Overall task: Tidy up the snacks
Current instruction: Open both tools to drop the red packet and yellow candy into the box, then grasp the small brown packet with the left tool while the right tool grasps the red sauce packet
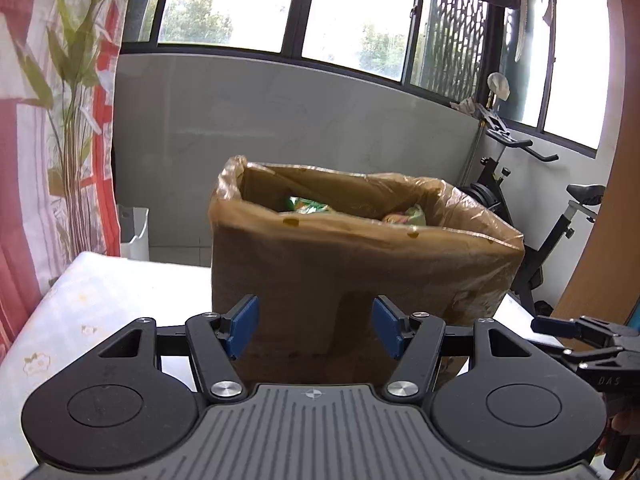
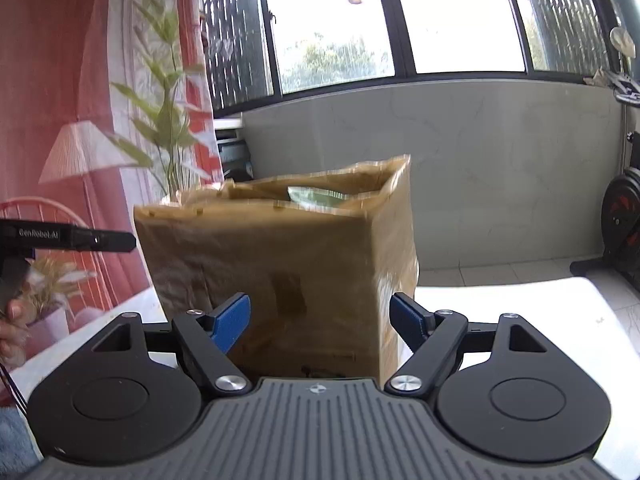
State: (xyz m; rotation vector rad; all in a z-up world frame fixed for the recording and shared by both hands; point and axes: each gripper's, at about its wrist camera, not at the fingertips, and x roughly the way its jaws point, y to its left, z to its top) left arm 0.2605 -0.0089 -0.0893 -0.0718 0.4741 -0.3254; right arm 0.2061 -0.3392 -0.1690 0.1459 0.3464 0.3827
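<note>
A brown cardboard box (image 1: 352,272) lined with clear plastic stands open-topped on the white table (image 1: 100,300). Green and colourful snack packets (image 1: 308,204) peek over its rim. My left gripper (image 1: 314,304) is open and faces the near wall of the box, low down, with nothing pinched between its blue pads. In the right wrist view the box (image 2: 280,260) shows a corner, with a green packet (image 2: 316,196) inside. My right gripper (image 2: 319,300) is open in front of that corner. Each gripper also shows in the other view: the right gripper (image 1: 560,326) and the left gripper (image 2: 128,242).
A red and white patterned curtain (image 1: 60,120) hangs at the left. An exercise bike (image 1: 520,200) stands behind the box at the right, beside a wooden panel (image 1: 600,240). A white bin (image 1: 136,232) sits on the floor beyond the table. A person's hand (image 2: 12,332) holds the left gripper.
</note>
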